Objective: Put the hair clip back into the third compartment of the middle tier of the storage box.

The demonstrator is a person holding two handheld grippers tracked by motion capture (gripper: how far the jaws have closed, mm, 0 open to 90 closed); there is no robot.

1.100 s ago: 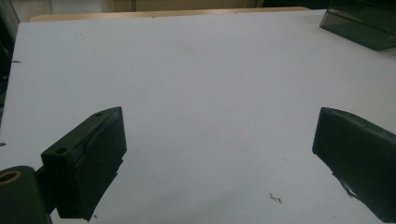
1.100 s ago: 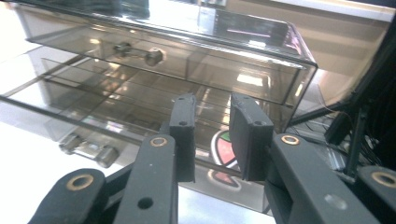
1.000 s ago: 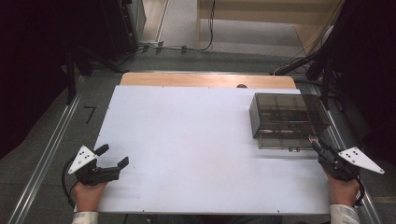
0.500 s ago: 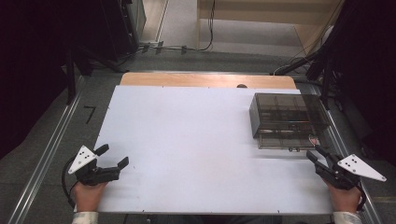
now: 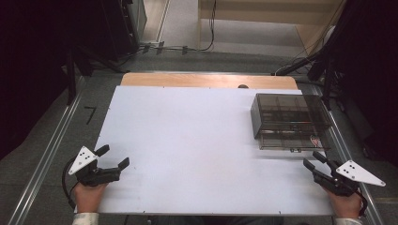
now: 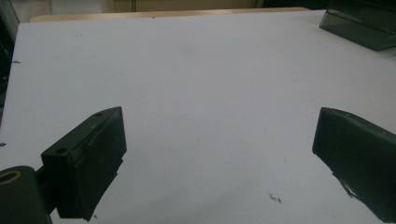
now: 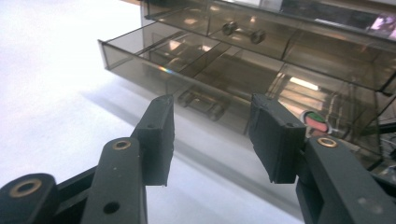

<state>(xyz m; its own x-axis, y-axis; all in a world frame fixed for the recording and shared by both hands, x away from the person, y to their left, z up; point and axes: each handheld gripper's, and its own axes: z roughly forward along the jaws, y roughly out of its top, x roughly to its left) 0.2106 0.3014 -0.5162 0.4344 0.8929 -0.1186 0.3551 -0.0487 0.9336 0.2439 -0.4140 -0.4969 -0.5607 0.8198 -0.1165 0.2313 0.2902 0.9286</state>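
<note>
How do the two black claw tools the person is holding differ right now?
The left gripper sits at the white table's near left corner, far from the smoky plastic drawer box; the right gripper is just in front of that box, pointing at its bottom drawer, which is pulled out slightly. The left's jaws gape wider. Both are open and hold nothing.

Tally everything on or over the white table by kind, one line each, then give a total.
Grippers: 2 (left gripper, right gripper)
Smoky clear drawer boxes: 1 (drawer box)
White tables: 1 (white table)
Total: 4
</note>
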